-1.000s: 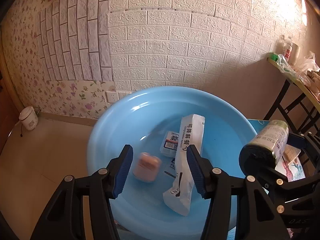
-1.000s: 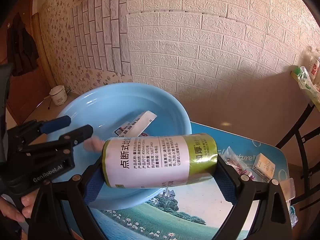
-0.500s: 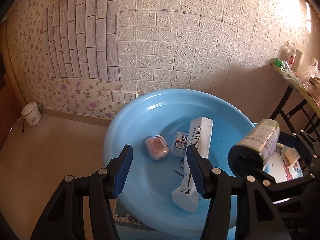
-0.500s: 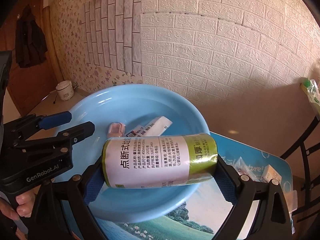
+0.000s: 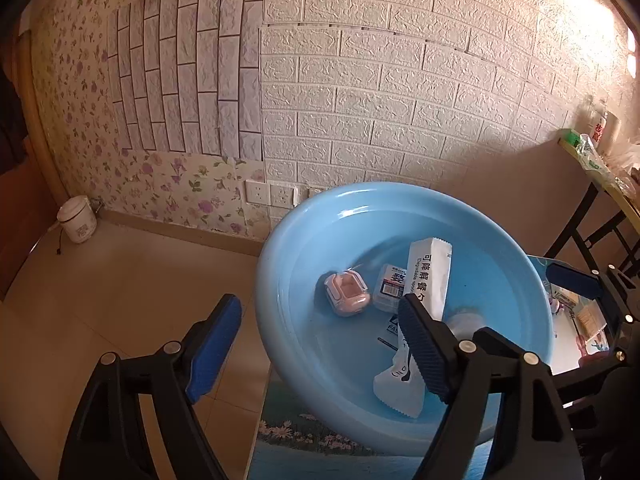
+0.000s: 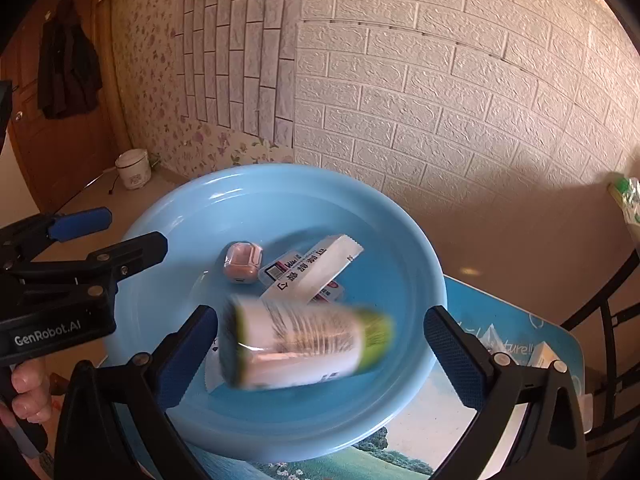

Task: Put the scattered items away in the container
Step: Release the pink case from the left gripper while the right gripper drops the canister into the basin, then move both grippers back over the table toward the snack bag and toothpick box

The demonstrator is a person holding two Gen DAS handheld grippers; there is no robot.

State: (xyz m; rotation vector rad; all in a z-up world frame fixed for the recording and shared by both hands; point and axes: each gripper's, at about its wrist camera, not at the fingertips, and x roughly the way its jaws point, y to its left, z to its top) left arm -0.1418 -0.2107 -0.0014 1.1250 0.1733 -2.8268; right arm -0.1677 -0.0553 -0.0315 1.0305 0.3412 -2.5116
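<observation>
1. The right gripper [image 6: 320,336] is standing over the blue basin [image 6: 416,248]; its fingers have just been opening and are now spread wide, no longer pinching the roll of bags [image 6: 300,344].
2. The roll, held crosswise between those fingers half a second ago, is now blurring as it drops free toward the basin's near side, touching neither pad.
3. The left gripper [image 5: 320,344] is hanging at the basin's left rim; its fingers have also just been opening and are spread with nothing between them.
4. The pink earbud case [image 5: 346,294], blurred just under the left fingers a second ago, is now lying at rest near the basin's centre, beside the small labelled box [image 5: 392,286] and the white spoon sachet [image 5: 424,280].
5. Judged from this, both releases are succeeding; four items are gathering in the basin.
6. Small packets [image 6: 542,356] are remaining on the surface [image 6: 440,420] to the basin's right, so the tidying is not yet finished.
</observation>
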